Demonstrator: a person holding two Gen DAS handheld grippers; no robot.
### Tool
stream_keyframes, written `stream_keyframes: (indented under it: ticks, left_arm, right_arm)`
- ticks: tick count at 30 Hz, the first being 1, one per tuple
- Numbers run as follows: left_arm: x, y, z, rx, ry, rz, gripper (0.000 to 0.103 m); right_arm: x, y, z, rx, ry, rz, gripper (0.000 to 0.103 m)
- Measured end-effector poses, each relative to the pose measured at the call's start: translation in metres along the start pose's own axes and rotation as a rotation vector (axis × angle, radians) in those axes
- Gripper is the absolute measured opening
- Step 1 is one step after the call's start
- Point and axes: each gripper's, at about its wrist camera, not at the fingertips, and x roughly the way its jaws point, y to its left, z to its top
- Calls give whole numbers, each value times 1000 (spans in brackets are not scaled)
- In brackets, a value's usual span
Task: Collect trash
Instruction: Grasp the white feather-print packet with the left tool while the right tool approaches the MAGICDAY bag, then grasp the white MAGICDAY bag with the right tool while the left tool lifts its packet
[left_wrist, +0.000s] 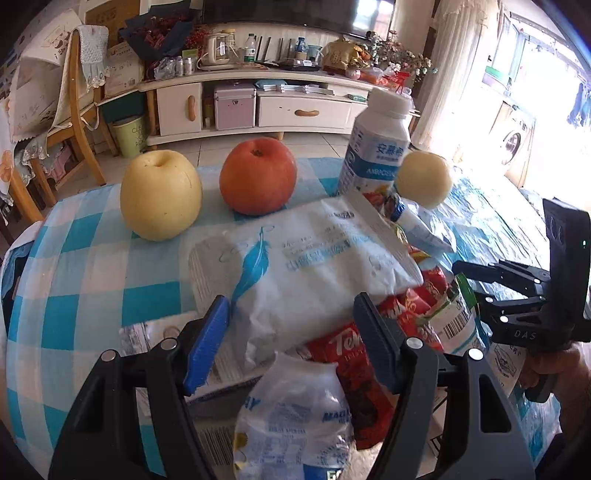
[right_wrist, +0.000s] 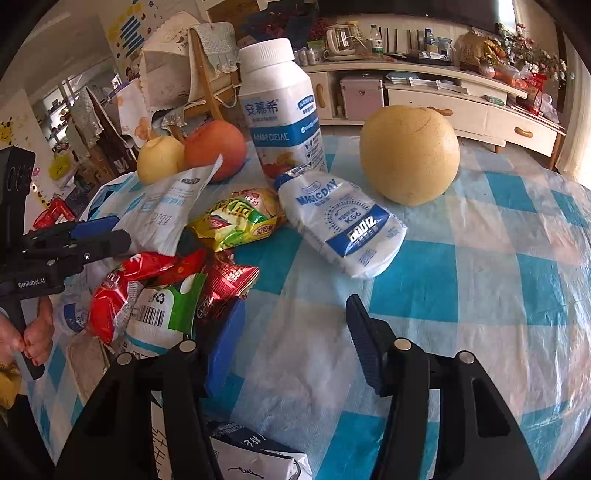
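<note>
A heap of wrappers lies on the blue checked tablecloth (right_wrist: 424, 288). In the left wrist view, the near end of a white tissue packet (left_wrist: 306, 258) with a blue feather lies between the fingers of my left gripper (left_wrist: 291, 343), which is open. A clear crumpled wrapper (left_wrist: 295, 417) lies under it. Red snack wrappers (left_wrist: 369, 347) and a green-white barcoded pouch (left_wrist: 454, 321) sit to the right. My right gripper (right_wrist: 295, 343) is open over bare cloth, its left finger against the red wrappers (right_wrist: 229, 280). A yellow-green snack bag (right_wrist: 236, 218) and a white-blue pouch (right_wrist: 343, 225) lie beyond.
A white yoghurt bottle (right_wrist: 280, 107) stands upright behind the heap. Two yellow pears (left_wrist: 160, 195) (right_wrist: 410, 155) and a red apple (left_wrist: 258, 175) rest on the table. A hand (right_wrist: 33, 332) holds the left gripper. Chairs and a TV cabinet (left_wrist: 258, 103) stand beyond the far edge.
</note>
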Motion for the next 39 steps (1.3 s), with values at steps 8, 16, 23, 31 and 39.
stream_keyframes:
  ticks: [8,16,23,31,39]
  left_arm:
    - [-20,-18,-21,84,8,-9,69]
    - [-20,-16,17,290,-1,65,72]
    - [31,-11,51,345,112,72,72]
    - [62,-9,58,405,202,54,81]
    - [75,-11,64,406,208,41,82]
  right_arm:
    - [-19,9,-10,-34,19,79,58]
    - [-29,-15,15,12,-95,-77,87]
    - [2,-19,32,-49,-55,-143,87]
    - [23,-19,46,-79,-30,-133,89]
    - [35,-11,49,-96,-19,-98,89]
